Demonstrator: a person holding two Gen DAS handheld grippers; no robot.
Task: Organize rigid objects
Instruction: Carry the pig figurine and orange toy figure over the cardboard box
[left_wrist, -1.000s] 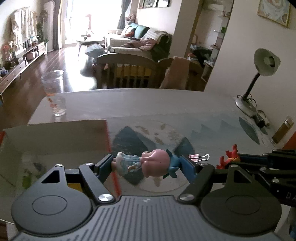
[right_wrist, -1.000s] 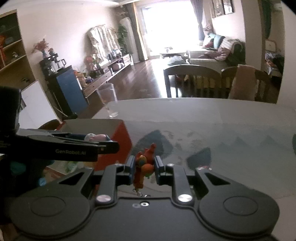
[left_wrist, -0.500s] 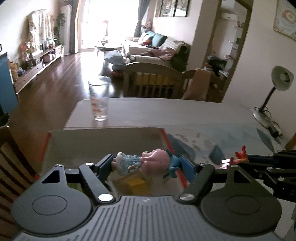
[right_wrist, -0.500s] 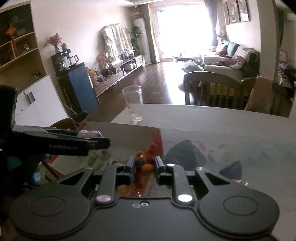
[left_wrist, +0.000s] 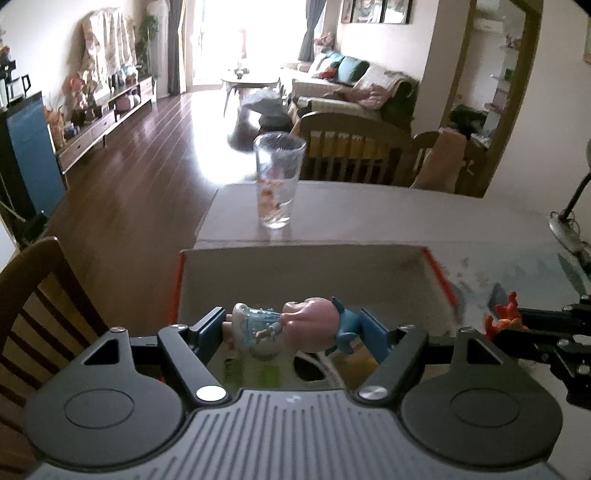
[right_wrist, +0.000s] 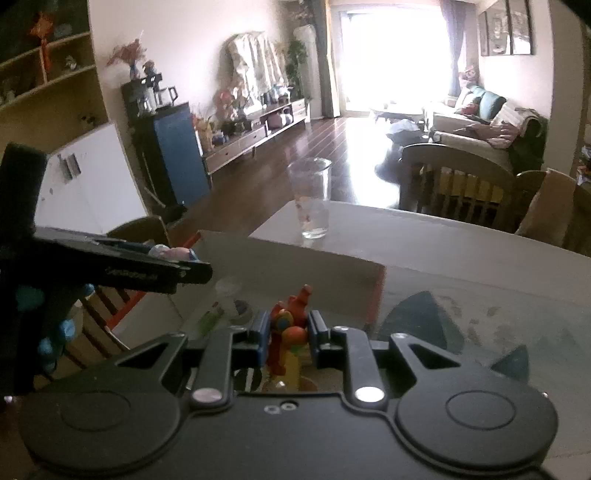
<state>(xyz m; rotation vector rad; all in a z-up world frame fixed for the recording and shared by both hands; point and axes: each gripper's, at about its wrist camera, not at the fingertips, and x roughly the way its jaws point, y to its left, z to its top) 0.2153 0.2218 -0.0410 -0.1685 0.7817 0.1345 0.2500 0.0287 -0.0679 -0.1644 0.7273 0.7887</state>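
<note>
2 grippers hold toys above box (left_wrist: 303, 266): pig (left_wrist: 291, 326), red figure (right_wrist: 288, 332).

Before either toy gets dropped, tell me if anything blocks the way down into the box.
Nothing visible blocks either drop. The left gripper holds the pink pig figure over the open box, and the right gripper holds the red-orange toy just inside the box's right wall. Small items already lie on the box floor below.
</note>
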